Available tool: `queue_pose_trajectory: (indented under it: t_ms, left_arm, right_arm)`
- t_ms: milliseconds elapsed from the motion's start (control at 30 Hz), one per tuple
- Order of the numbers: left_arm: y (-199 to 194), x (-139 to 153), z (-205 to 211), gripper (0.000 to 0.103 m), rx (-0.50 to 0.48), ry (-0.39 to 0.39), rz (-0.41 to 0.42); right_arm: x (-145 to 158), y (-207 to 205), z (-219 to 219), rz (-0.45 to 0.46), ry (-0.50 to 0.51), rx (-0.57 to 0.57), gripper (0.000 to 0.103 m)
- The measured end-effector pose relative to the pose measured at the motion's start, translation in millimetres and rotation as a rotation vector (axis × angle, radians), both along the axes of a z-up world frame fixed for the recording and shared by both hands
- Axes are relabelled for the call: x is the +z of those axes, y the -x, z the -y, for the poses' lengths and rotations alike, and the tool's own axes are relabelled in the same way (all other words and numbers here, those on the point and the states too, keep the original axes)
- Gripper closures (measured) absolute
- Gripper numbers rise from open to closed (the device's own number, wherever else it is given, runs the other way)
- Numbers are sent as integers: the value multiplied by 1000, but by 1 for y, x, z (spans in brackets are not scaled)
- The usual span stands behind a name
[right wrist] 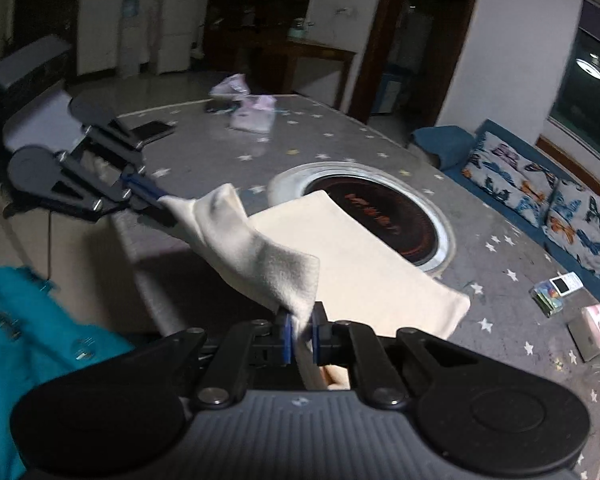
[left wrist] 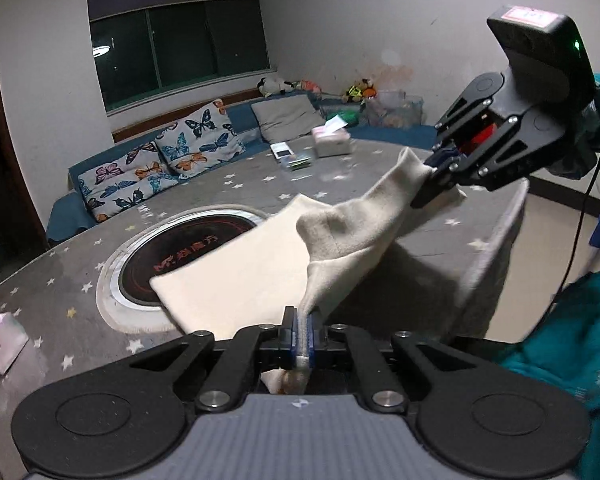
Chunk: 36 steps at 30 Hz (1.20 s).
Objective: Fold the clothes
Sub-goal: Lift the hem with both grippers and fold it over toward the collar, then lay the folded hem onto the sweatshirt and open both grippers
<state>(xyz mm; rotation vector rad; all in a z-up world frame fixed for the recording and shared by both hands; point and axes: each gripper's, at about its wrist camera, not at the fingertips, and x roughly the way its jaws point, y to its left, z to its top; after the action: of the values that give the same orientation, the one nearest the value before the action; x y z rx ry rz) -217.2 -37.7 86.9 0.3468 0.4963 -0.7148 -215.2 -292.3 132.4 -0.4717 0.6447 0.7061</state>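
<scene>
Our left gripper [left wrist: 303, 334] has its blue pads pinched tight on one corner of the cream cloth [left wrist: 236, 280], a sliver of fabric squeezed up between them. Our right gripper [right wrist: 300, 336] clamps another corner the same way, its pads pressed into the cloth. In the left wrist view we see the right gripper [left wrist: 440, 176] off to the upper right, biting its corner with a teal sleeve [left wrist: 572, 340] beside it; in the right wrist view we see the left gripper [right wrist: 156, 200] at the left, holding its end.

Between the two grips the near edge of the cloth hangs raised as a slack, creased band [right wrist: 256, 248] above the table edge. Beyond that band the cloth slopes down and lies flat on the grey star-patterned tablecloth [left wrist: 80, 280], its far part overlapping the rim of the round black cooktop [left wrist: 188, 256] set into the middle of the table.

Farther back on the table sit a tissue box [left wrist: 332, 140] and a small pile of cards [left wrist: 296, 162], well apart from the cloth. A bench with butterfly cushions [left wrist: 160, 160] runs along the wall under the window.
</scene>
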Motion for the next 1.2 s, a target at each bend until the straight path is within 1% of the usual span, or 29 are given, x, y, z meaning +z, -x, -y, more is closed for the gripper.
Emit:
queue_pose_trajectory:
  t_ms: [67, 133, 233, 367, 467, 533, 667, 833, 900, 933, 967, 1000, 1067, 1200]
  left_arm:
    - [-2, 3, 0, 98, 6, 4, 12]
    - [-5, 6, 0, 98, 12, 8, 25]
    - [-24, 10, 1, 98, 33, 12, 49]
    - [-57, 11, 4, 98, 53, 21, 61]
    - [-93, 8, 10, 98, 71, 10, 52]
    - [-119, 3, 16, 98, 89, -6, 30]
    - [-164, -17, 30, 98, 109, -25, -14]
    - [-202, -49, 43, 97, 171, -65, -74]
    - [-209, -57, 46, 93, 199, -83, -79]
    - [-210, -61, 46, 91, 210, -90, -77]
    - [-211, -62, 45, 83, 222, -88, -79]
    - [-212, -62, 44, 79, 234, -84, -82]
    - [-213, -63, 41, 79, 257, -76, -89]
    - [-211, -50, 39, 79, 274, -52, -70]
  right_arm:
    - [3, 5, 0, -8, 13, 13, 95]
    - [6, 0, 0, -3, 16, 11, 95]
    - [9, -16, -1, 23, 20, -7, 95]
    - [9, -47, -3, 41, 28, -25, 95]
    - [4, -80, -3, 25, 29, -46, 95]
    - [-4, -104, -2, 1, 31, -63, 95]
    - [-29, -148, -1, -45, 43, -125, 95]
    - [-70, -187, 2, -101, 33, -216, 93]
    - [-82, -194, 5, -99, 24, -272, 84]
    - [-87, -198, 7, -99, 17, -298, 84]
    - [-91, -201, 9, -100, 8, -324, 83]
    - [-93, -202, 14, -108, -15, -344, 77]
    - [-90, -201, 21, -111, -52, -384, 76]
    - [-75, -183, 30, -80, -92, -412, 76]
